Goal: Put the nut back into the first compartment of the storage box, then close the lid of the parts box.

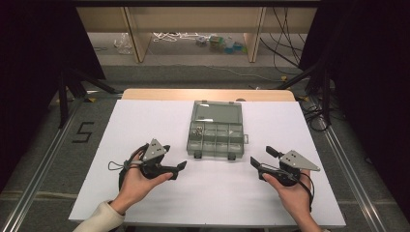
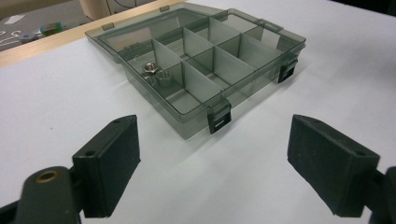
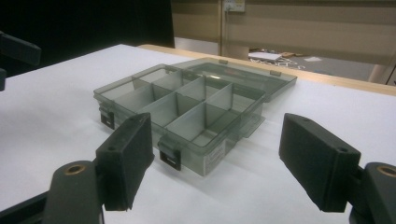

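A smoky clear plastic organiser box (image 1: 215, 137) lies in the middle of the white table, its lid (image 1: 217, 112) folded flat toward the far side. A few metal nuts (image 1: 198, 129) rest in its far-left compartment; the other compartments look bare. My left gripper (image 1: 175, 157) is held just off the box's near-left corner, open and holding nothing. In the left gripper view its jaws stand wide apart before the box (image 2: 205, 60) and the nuts (image 2: 156, 73). My right gripper (image 1: 262, 156) stands open off the near-right corner, facing the box (image 3: 187, 112) and a black latch (image 3: 170, 158).
The white sheet (image 1: 145, 121) covers a wooden table whose far edge (image 1: 208, 94) shows. A "5" (image 1: 83, 132) is marked on the floor at left. Cables (image 1: 285, 53) and dark stands flank the table, and small clutter (image 1: 220, 43) lies under a far bench.
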The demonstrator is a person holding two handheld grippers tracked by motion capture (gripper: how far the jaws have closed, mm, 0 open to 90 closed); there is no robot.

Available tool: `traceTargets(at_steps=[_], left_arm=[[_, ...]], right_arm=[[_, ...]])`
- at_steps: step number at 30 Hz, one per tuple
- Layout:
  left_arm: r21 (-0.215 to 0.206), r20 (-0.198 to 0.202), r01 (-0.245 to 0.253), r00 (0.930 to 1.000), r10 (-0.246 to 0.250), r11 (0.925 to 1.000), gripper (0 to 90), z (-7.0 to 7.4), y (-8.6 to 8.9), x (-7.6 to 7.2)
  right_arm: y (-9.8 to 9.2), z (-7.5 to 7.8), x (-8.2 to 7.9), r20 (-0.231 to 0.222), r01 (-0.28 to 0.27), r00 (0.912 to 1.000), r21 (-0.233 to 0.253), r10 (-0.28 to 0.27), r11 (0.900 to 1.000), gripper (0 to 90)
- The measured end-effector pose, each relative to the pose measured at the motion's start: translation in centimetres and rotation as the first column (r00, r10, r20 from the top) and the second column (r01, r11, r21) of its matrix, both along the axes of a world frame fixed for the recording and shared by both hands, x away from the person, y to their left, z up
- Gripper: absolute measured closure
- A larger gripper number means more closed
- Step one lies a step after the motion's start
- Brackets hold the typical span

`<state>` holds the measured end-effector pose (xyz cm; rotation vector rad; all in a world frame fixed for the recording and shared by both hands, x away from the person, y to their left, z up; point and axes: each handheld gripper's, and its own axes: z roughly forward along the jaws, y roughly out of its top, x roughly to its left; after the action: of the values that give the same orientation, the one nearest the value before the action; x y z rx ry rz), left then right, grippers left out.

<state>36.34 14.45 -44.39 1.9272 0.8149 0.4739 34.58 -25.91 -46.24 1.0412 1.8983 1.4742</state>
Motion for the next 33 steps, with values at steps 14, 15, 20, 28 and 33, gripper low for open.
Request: traceTargets(at_steps=[14,15,20,28,33], left_arm=[[-0.012,0.026,-0.023,0.9994,0.024,0.9997,17.5,0.21,0.49,-0.44],[-0.011,0.021,-0.027,0.9994,0.028,0.9996,17.5,0.15,0.48,-0.47],[0.003,0.022,-0.024,0.9995,0.024,0.9997,18.1,-0.11,0.47,-0.33],[0.000,0.010,-0.031,0.9995,0.031,0.9995,18.3,-0.56,0.26,-0.24],[0.003,0.016,-0.023,0.9996,0.023,0.9997,18.5,-0.75,0.34,-0.48]], right_arm=[[0.25,0.03,-0.09,0.002,-0.006,1.0000,-0.001,0.006,1.000,26.6],[0.21,0.10,-0.15,-0.001,-0.001,1.0000,-0.017,0.001,1.000,26.6],[0.28,0.08,-0.08,0.000,-0.011,0.9999,0.003,0.011,1.000,26.6],[0.06,-0.08,0.08,-0.002,-0.007,1.0000,-0.005,0.007,1.000,26.4],[0.26,0.10,0.15,-0.011,-0.007,0.9999,-0.011,0.007,1.000,26.3]])
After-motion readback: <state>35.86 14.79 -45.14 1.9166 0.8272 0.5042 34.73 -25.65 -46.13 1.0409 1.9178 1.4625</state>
